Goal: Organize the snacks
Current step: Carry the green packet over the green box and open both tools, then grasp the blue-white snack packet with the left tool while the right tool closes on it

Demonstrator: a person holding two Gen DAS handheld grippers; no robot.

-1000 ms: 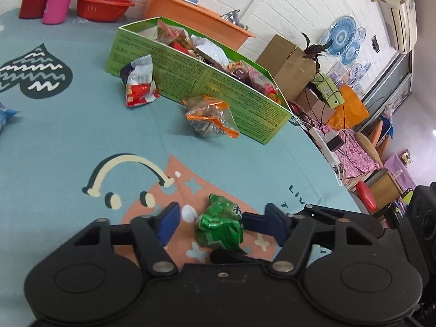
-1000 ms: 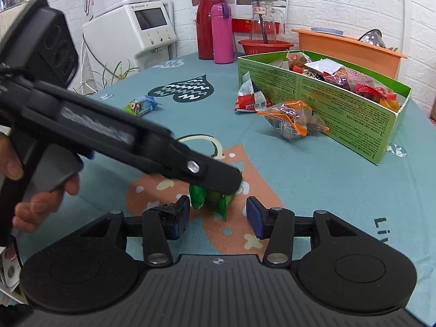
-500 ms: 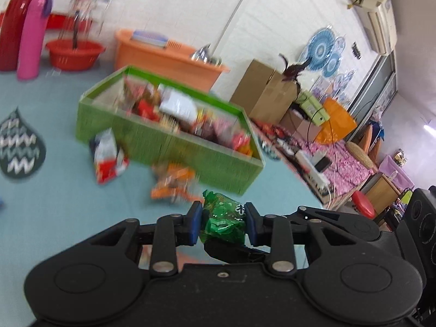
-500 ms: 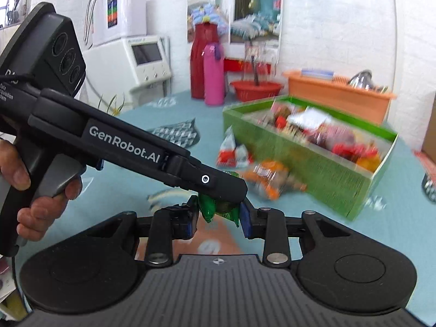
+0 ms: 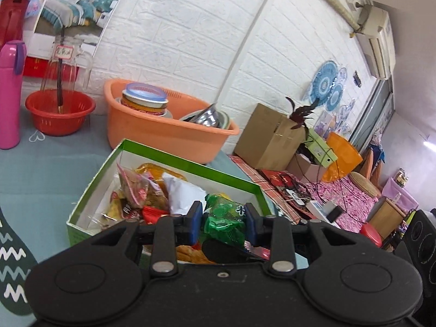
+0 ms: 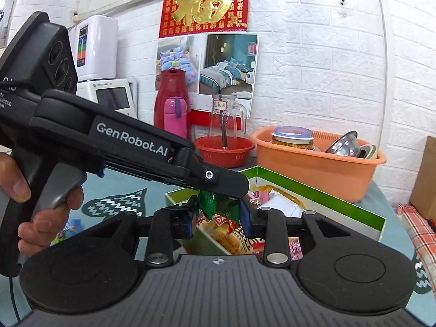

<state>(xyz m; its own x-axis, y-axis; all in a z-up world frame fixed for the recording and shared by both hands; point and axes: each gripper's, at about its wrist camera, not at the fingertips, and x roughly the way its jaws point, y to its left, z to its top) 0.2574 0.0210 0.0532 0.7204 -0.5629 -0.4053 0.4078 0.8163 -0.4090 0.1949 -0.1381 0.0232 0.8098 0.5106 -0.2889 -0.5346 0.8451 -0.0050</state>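
Both the left gripper (image 5: 223, 223) and the right gripper (image 6: 216, 218) have their fingers clamped on one green snack packet (image 5: 224, 222), held above the open green box (image 5: 174, 160) of snacks directly below.

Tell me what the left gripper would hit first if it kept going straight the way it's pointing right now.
Probably the snacks piled in the green box: the left gripper, shut on the green snack packet, points slightly downward over the box. Past that stands the orange basin. Depth is hard to judge here.
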